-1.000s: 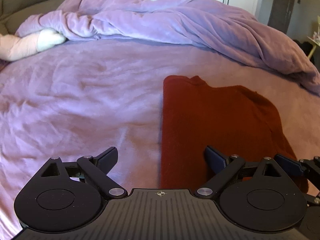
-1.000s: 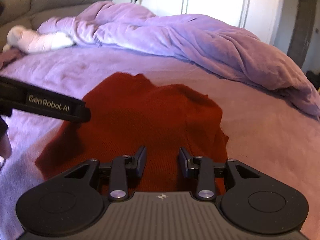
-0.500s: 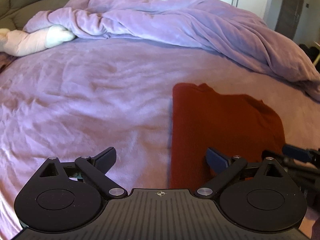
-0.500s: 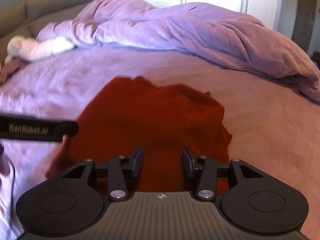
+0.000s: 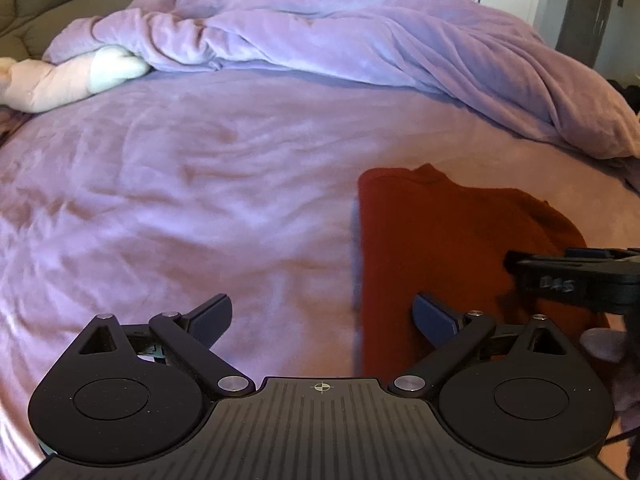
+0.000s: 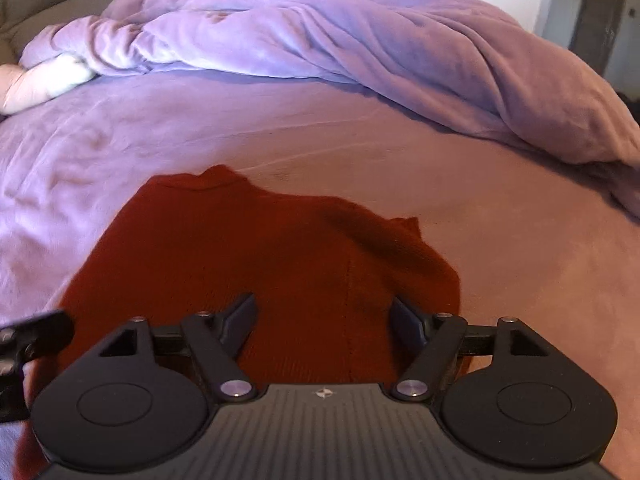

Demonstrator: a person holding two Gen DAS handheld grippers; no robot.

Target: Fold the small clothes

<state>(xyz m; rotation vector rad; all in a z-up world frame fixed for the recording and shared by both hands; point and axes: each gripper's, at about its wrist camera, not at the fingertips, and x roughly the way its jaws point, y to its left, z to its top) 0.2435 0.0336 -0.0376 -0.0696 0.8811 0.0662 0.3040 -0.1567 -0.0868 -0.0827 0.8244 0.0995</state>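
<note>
1. We see the red sweater lying flat on the bed.
2. Our right hand-held gripper hovers over its near edge, jaws opening, gripping nothing.
3. Our left hand-held gripper stands wide open, straddling the sweater's left edge.

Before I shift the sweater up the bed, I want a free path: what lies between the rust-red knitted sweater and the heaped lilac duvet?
Only bare lilac bedsheet separates the rust-red knitted sweater from the heaped lilac duvet; both wrist views show it.
</note>
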